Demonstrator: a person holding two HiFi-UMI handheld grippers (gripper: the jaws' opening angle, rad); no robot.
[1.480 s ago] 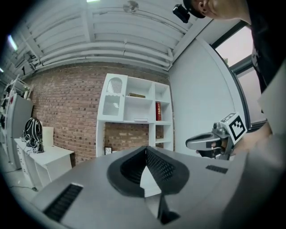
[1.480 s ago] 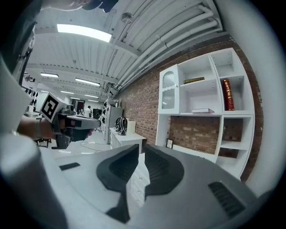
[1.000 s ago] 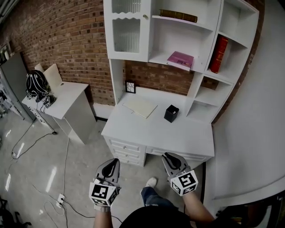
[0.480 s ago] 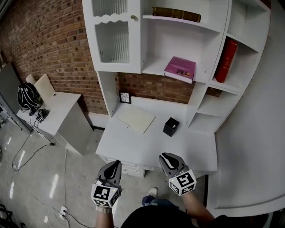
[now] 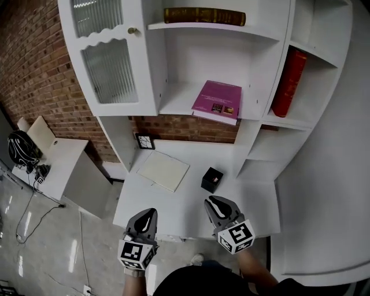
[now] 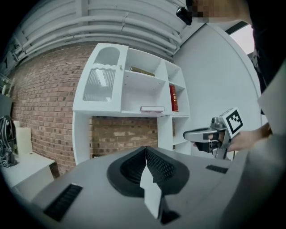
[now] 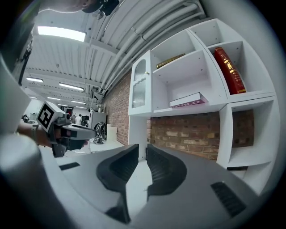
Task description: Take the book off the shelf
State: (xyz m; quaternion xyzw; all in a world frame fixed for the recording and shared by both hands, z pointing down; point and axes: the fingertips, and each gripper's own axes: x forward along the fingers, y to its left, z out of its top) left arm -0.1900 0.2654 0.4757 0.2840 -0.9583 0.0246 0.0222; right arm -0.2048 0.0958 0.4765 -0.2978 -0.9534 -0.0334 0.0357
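Lying flat on the middle shelf of a white shelf unit [image 5: 185,58], a magenta book [image 5: 218,99] with a small dark label on its cover juts slightly past the shelf's near edge, above the desk [image 5: 179,205]. To its right, a red book [image 5: 287,81] with gilt marks on its spine leans upright in a narrow side compartment. A brown book [image 5: 203,15] lies flat on the top shelf. On the desk below rest a cream notebook [image 5: 163,170] and, to its right, a small black box [image 5: 212,180].

The left gripper [image 5: 148,213] and right gripper [image 5: 215,202] are held level, side by side over the desk's near edge. They point toward the shelves, well apart from every book. Each gripper's fingers are pressed together with nothing between them.

A second ago both grippers hung over the floor, short of the desk, with the person's shoe visible below them. Since then the person has closed in. The shelves and books now sit nearer and larger in the head view, and the fingers are as they were.
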